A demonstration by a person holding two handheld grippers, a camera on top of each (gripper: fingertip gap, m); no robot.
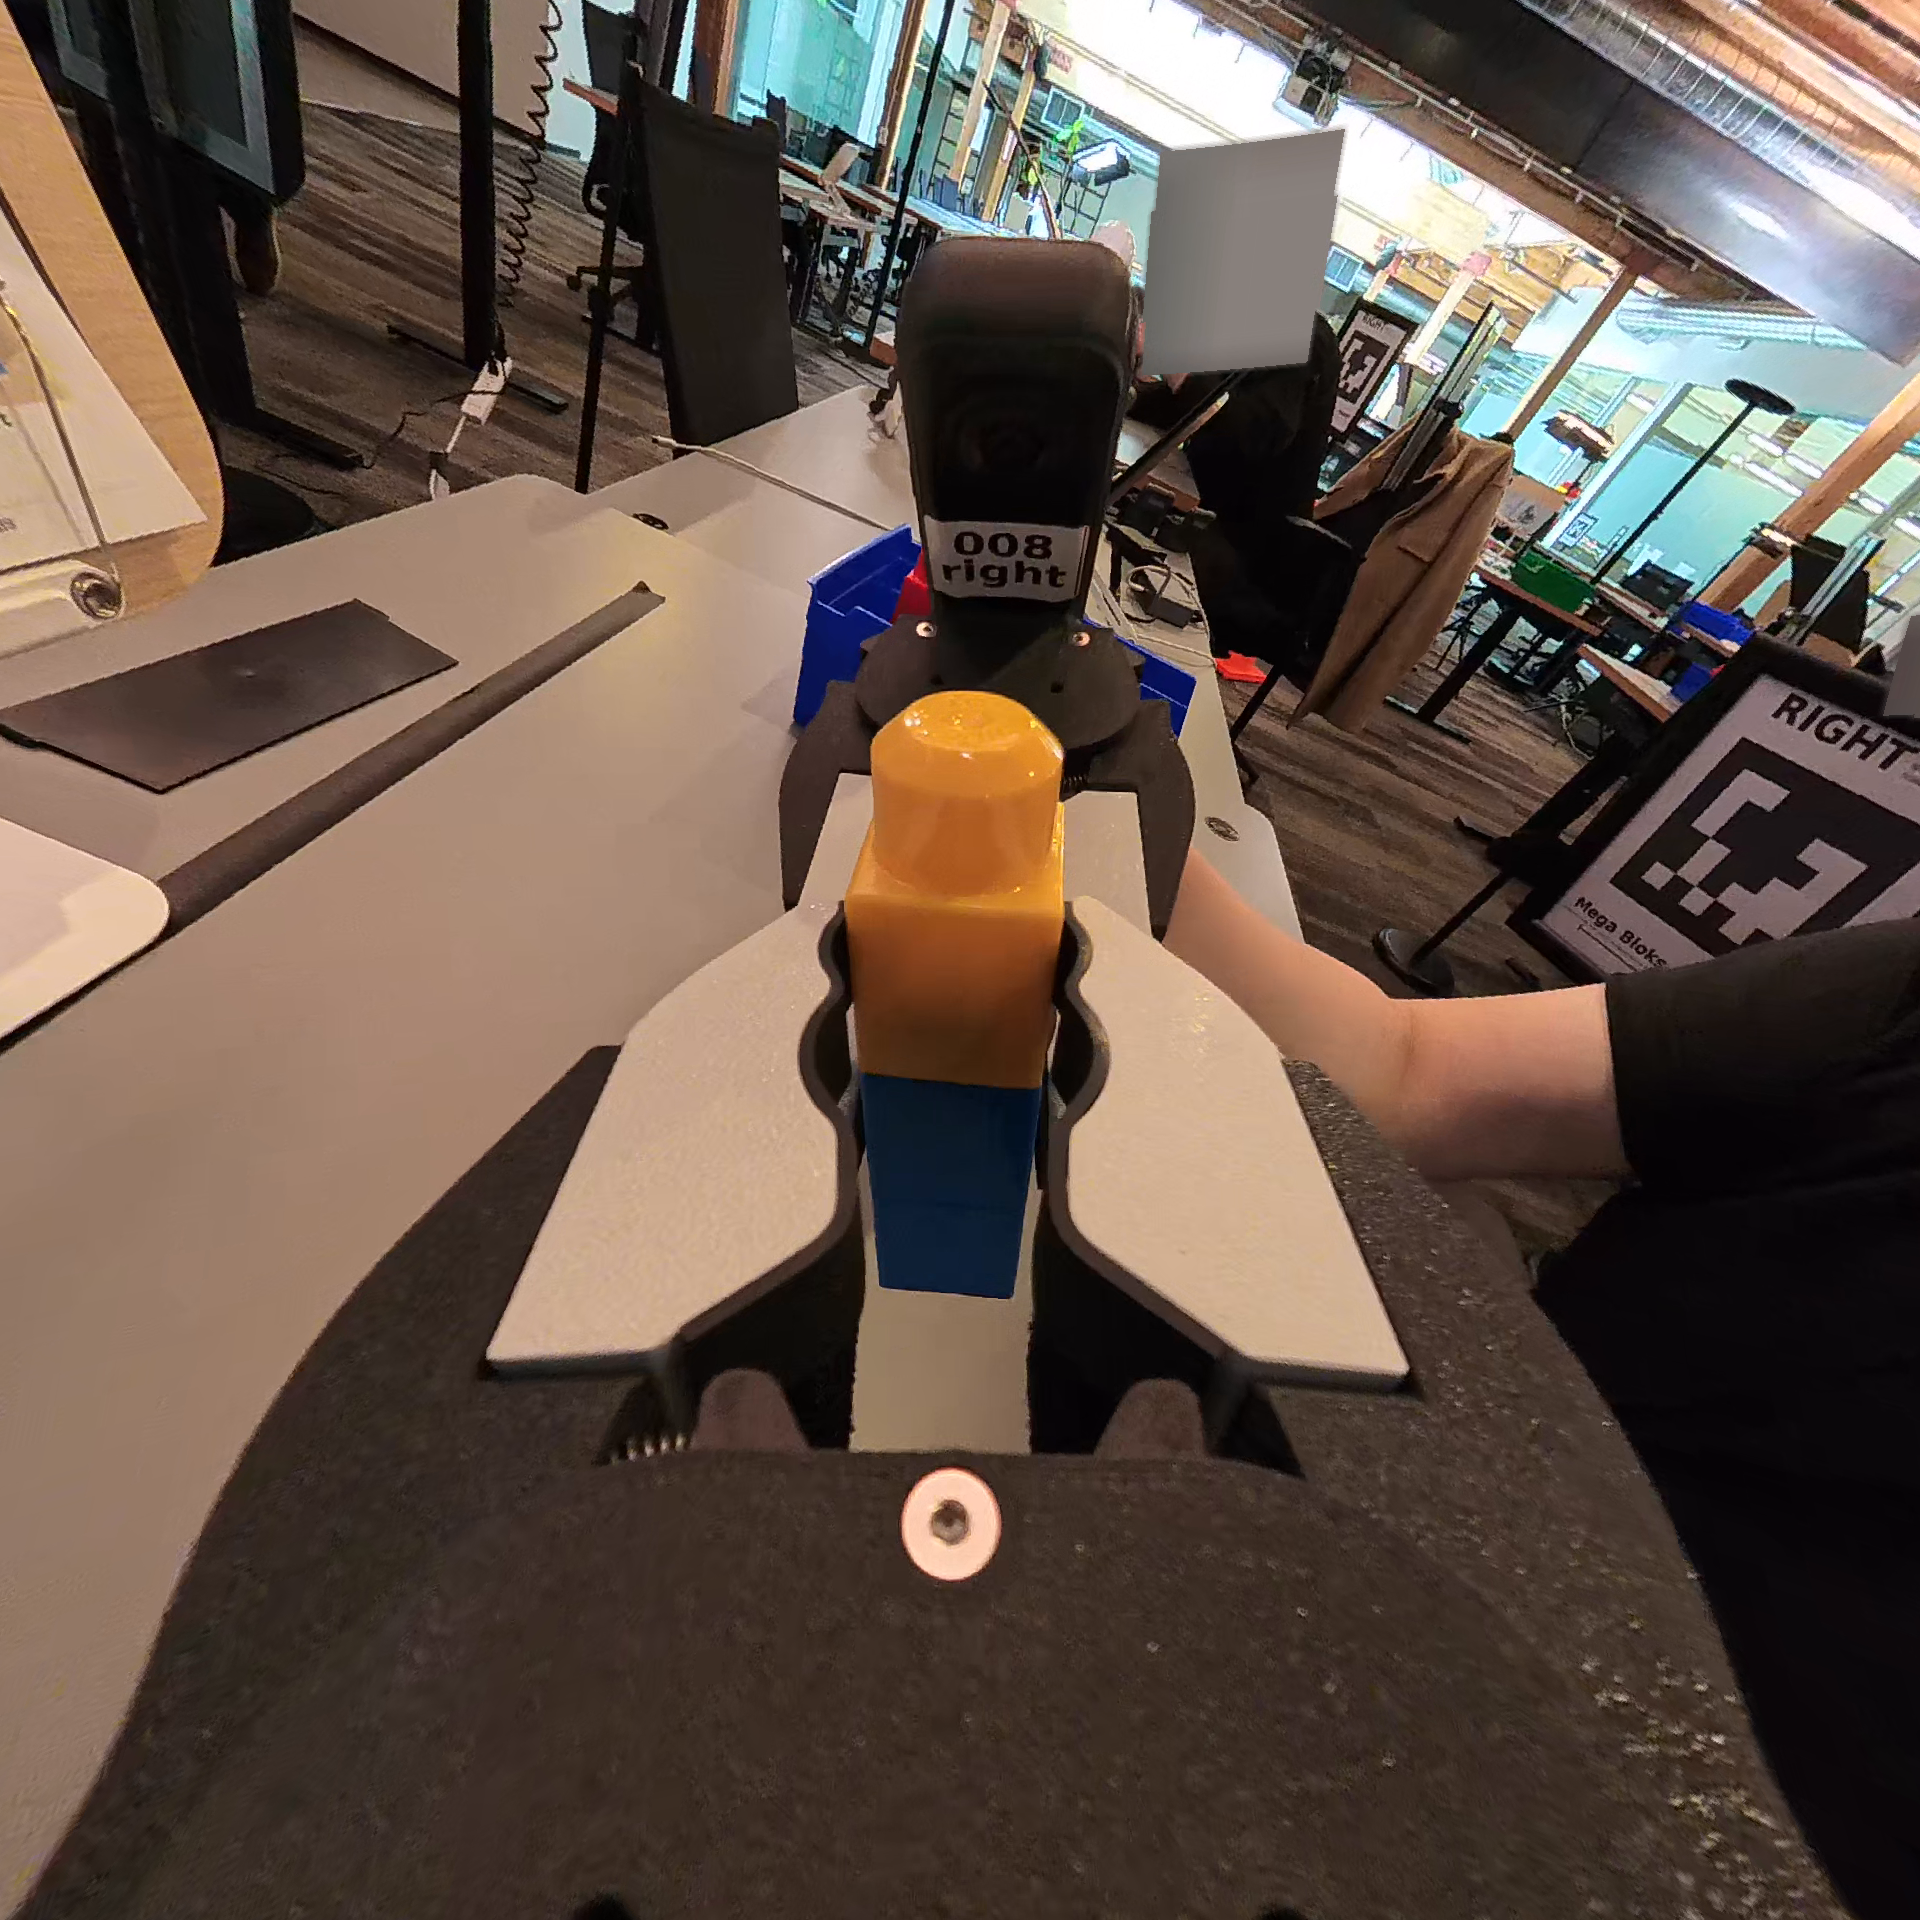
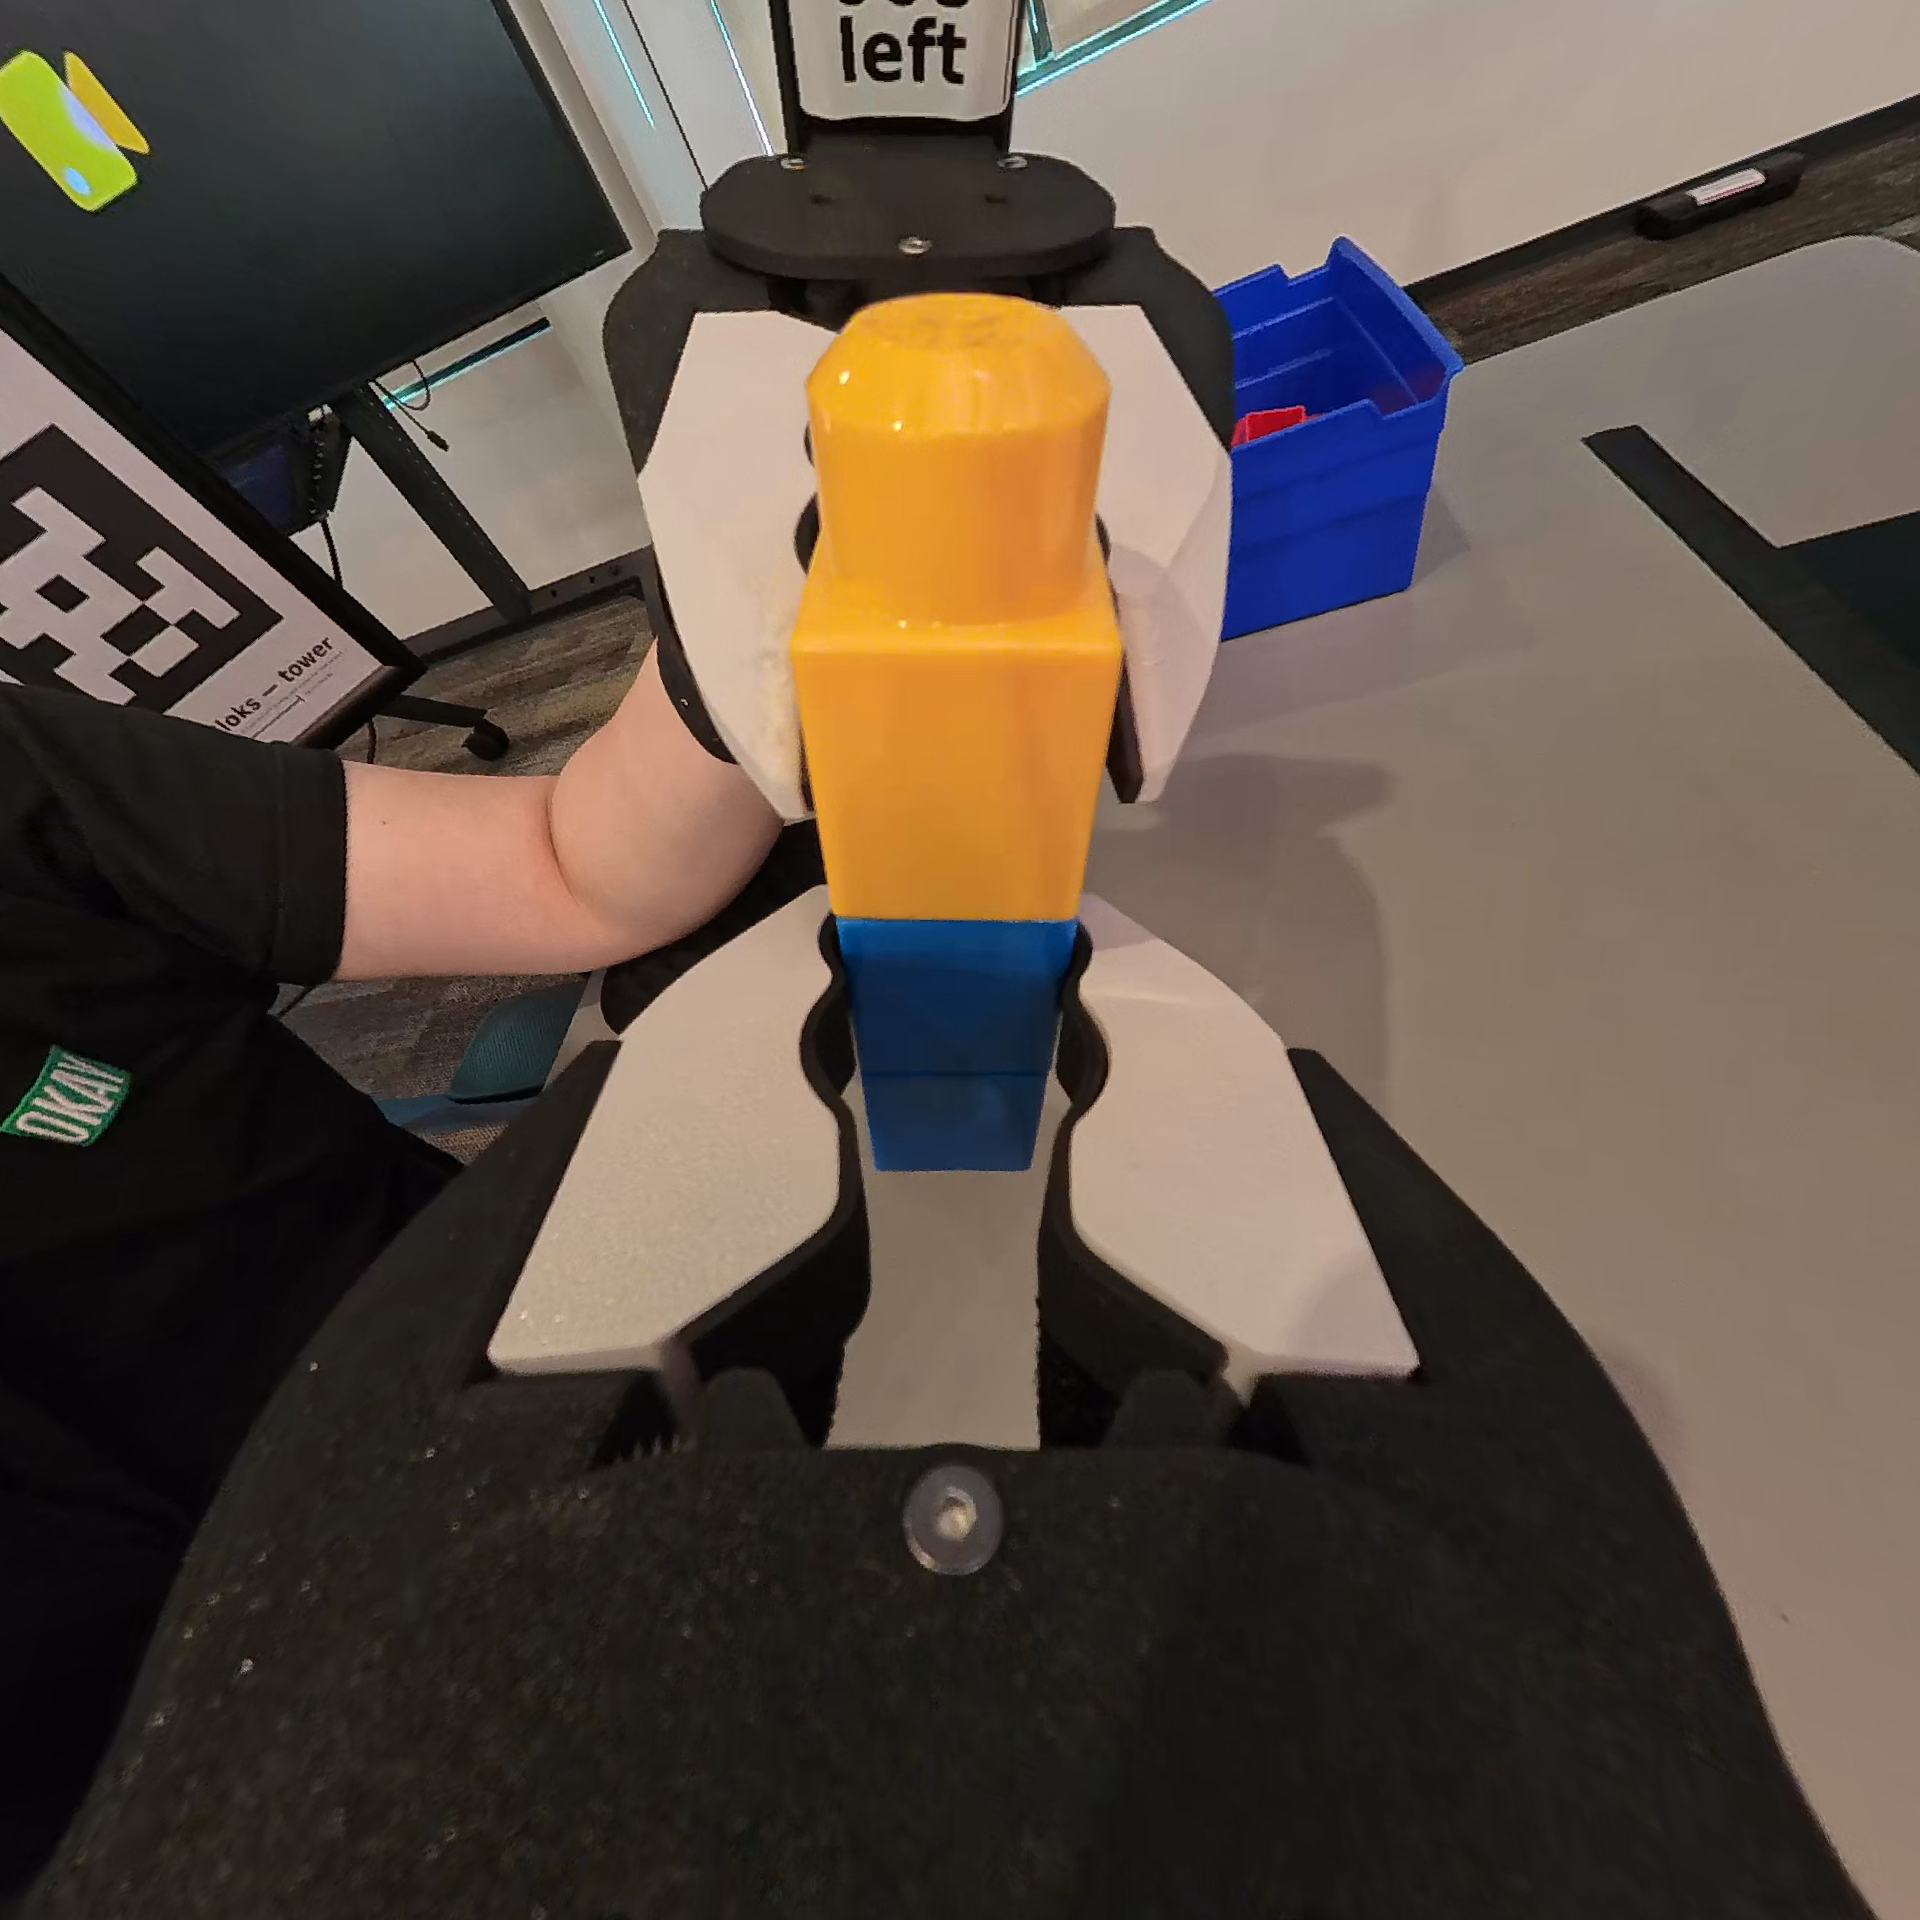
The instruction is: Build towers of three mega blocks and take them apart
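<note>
A tower of three mega blocks stands upright between both grippers: an orange block (image 1: 951, 966) with a round stud on top, and two blue blocks (image 1: 948, 1184) under it. My left gripper (image 1: 954, 977) is shut on the orange block. My right gripper (image 2: 956, 987) faces it from the other side and is shut on the upper blue block (image 2: 951, 997). The orange block (image 2: 956, 748) rises above my right gripper's fingers, with the left gripper (image 2: 961, 795) clamped on it. I cannot tell whether the tower's base touches the grey table (image 2: 1558, 935).
A blue bin (image 2: 1340, 488) with a red block (image 2: 1268, 424) in it stands on the table behind the grippers; it also shows in the left wrist view (image 1: 842, 634). A black mat (image 1: 229, 686) lies at the left. Marker signs (image 1: 1766, 831) and the person's forearm (image 2: 571, 862) are beside the table. Some 5 centimetres of space lies between my two pairs of fingers.
</note>
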